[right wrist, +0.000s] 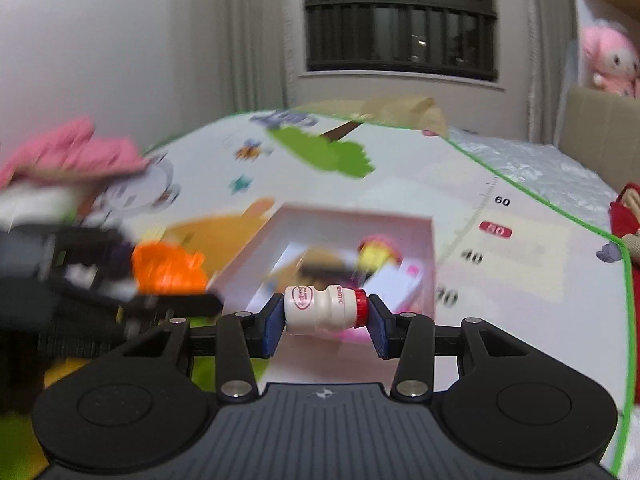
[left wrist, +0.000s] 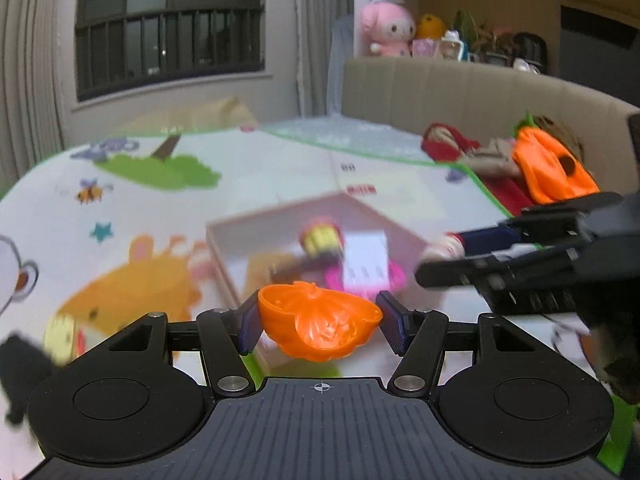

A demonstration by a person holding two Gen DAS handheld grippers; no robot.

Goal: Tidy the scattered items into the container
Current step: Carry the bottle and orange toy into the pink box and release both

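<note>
My left gripper [left wrist: 320,322] is shut on an orange plastic pumpkin shell [left wrist: 318,322], held in the air just before the near edge of the pale pink box [left wrist: 224,236]. My right gripper [right wrist: 325,318] is shut on a small white yogurt bottle with a red cap [right wrist: 324,310], lying sideways between the blue pads, also in front of the pink box [right wrist: 352,214]. Several toys lie blurred inside the box. The right gripper [left wrist: 500,268] enters the left wrist view from the right; the left gripper with the orange shell [right wrist: 168,268] shows at the left of the right wrist view.
A cartoon play mat [left wrist: 160,184] covers the floor. An orange cloth pumpkin [left wrist: 548,168] and a red doll [left wrist: 448,144] lie by the beige sofa [left wrist: 460,88]. Pink cloth [right wrist: 72,152] lies at the mat's left. Plush toys [left wrist: 388,26] sit on a shelf.
</note>
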